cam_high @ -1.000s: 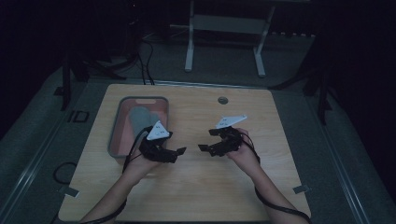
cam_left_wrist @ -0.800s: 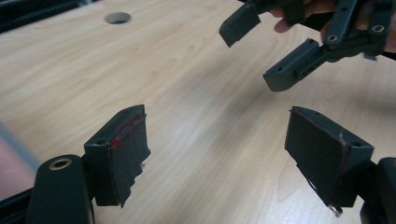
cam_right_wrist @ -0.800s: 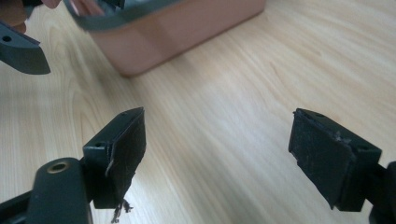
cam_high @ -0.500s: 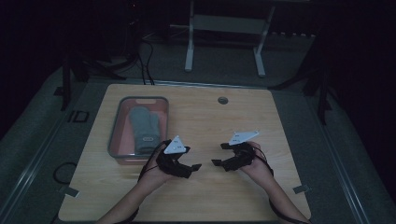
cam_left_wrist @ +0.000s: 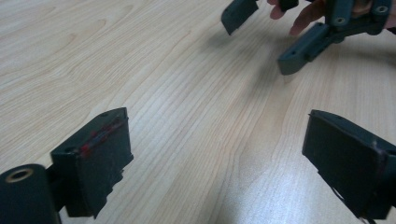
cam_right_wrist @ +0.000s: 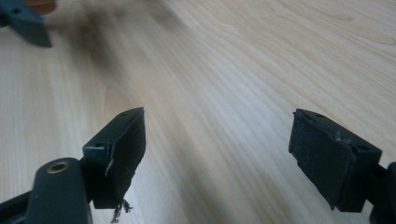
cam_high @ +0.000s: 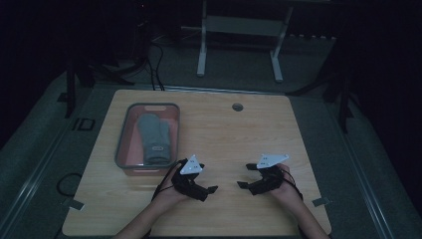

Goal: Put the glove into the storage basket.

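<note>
**High view: both grippers pulling back to the near edge, bin loaded**

High view is showing the left gripper (cam_high: pixel 211 189) and right gripper (cam_high: pixel 242 184) sitting low near the table's (cam_high: pixel 239 134) near edge, tips facing each other across a stretch of bare wood. A second ago both were hanging farther in, the left one just beside the bin (cam_high: pixel 124 144); both are now coming back toward the person and dropping toward the surface.

Left gripper view is showing its jaws spread wide with nothing between them; they have just been opening further. Right gripper view is likewise showing wide-apart jaws, empty, over plain wood grain.

Grey folded cloth (cam_high: pixel 154 139) is lying inside the bin, toward the table's left edge and well apart from both grippers. It looks the same as in the earlier frames.

Judgement: the cloth appears placed, and the hands are retreating to a rest position. The placing step is likely finishing, with no grasp in progress.
</note>
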`<state>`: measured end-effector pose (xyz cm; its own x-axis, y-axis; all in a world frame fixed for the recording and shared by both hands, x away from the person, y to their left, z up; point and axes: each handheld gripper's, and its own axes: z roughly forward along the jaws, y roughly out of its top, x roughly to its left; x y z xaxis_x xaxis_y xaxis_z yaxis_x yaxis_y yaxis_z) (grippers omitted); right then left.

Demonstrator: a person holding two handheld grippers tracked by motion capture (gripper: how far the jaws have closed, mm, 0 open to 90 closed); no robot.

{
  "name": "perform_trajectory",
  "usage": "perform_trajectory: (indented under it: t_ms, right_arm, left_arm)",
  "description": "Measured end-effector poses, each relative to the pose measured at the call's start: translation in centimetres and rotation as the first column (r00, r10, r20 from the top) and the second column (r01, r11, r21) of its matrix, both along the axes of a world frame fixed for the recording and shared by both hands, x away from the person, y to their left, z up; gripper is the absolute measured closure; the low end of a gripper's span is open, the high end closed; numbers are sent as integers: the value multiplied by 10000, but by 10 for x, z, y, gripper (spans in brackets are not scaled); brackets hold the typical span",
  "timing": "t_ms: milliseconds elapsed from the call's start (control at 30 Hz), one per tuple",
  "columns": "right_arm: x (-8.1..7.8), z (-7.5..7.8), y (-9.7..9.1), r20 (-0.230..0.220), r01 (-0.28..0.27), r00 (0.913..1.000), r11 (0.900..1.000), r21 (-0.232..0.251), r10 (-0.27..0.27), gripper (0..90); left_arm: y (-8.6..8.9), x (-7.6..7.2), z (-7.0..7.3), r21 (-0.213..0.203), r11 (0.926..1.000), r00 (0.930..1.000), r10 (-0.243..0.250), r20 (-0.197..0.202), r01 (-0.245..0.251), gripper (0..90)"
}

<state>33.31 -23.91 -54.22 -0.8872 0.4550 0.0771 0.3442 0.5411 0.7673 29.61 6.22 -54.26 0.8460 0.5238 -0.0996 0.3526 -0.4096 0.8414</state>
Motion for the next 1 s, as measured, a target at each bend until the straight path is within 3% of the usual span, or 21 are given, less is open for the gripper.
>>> perform_trajectory:
  t_ms: [300, 567, 733, 1000]
  right_arm:
    - [-12, -12, -18, 223, 188, 9996, 9998, -96, -186, 136]
    - [-23, -12, -41, 689, 635, 9955, 9979, 146, -643, 139]
    - [-29, -12, -48, 891, 837, 9925, 9965, 17, -835, 139]
    - [-32, -13, -59, 1186, 1077, 9871, 9941, 78, -1079, 141]
  left_arm:
    - [-4, -6, -11, 209, 9997, 9996, 152, 227, -157, 75]
    - [-8, -13, -14, 248, 9997, 9993, -97, 359, 88, 75]
    - [-10, -14, -16, 366, 9989, 9985, -295, 462, 278, 75]
    - [-10, -16, -15, 187, 9987, 9974, -492, 536, 482, 76]
